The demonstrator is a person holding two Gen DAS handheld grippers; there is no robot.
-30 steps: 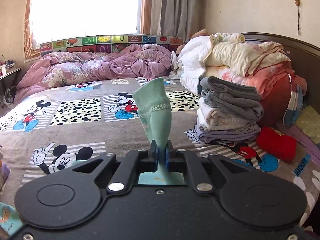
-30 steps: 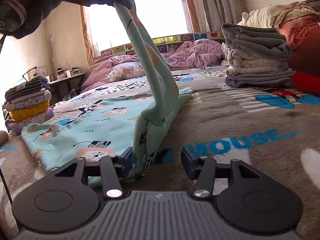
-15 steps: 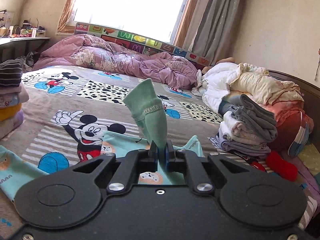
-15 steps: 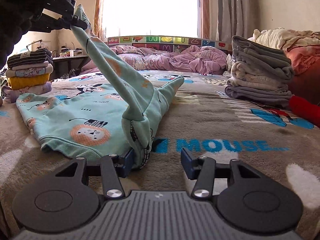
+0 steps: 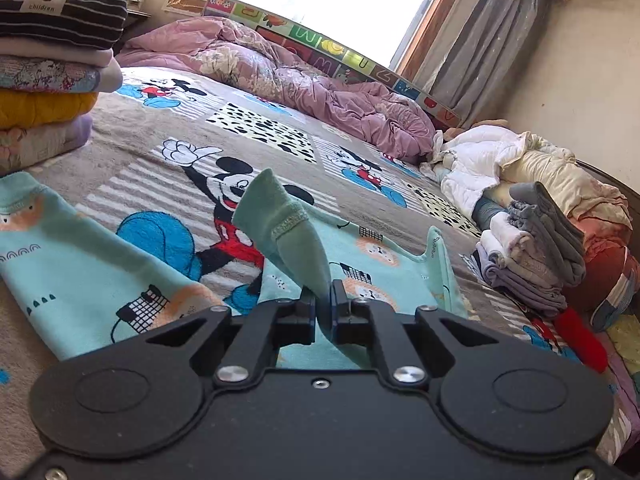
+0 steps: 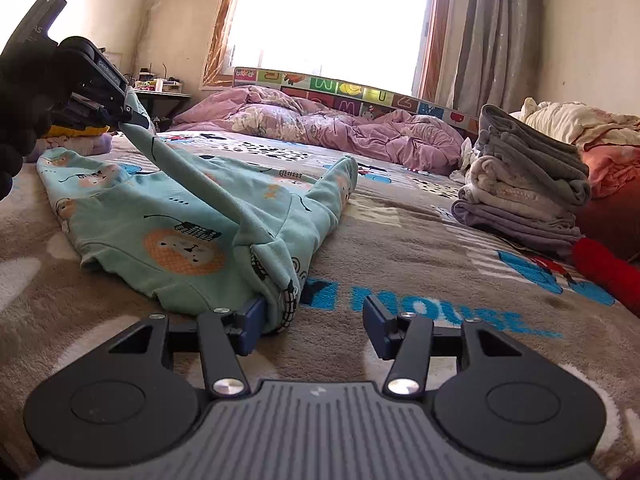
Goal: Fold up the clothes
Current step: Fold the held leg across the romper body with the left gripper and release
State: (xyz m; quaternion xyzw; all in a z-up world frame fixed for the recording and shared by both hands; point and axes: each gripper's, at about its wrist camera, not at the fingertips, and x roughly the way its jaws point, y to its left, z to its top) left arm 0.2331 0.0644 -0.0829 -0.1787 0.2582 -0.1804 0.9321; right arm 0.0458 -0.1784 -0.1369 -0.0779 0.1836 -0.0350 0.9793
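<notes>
A teal child's garment with lion prints (image 6: 168, 220) lies spread on the bed. My left gripper (image 5: 324, 308) is shut on its sleeve cuff (image 5: 280, 220), which sticks up past the fingers. In the right wrist view the left gripper (image 6: 124, 114) holds that sleeve taut, low over the garment at the left. My right gripper (image 6: 316, 322) is open low on the blanket. Its left finger (image 6: 250, 326) touches the garment's bunched near corner; nothing is between the jaws.
The bed has a Mickey Mouse blanket (image 6: 420, 264). A folded grey and white stack (image 6: 528, 200) and a red item (image 6: 604, 276) lie right. A second folded stack (image 5: 48, 72) stands left. A purple duvet (image 6: 320, 128) lies at the back.
My left gripper has come down and leftwards with the sleeve, from high above the bed to low over the garment. The right gripper has stayed open at the garment's corner.
</notes>
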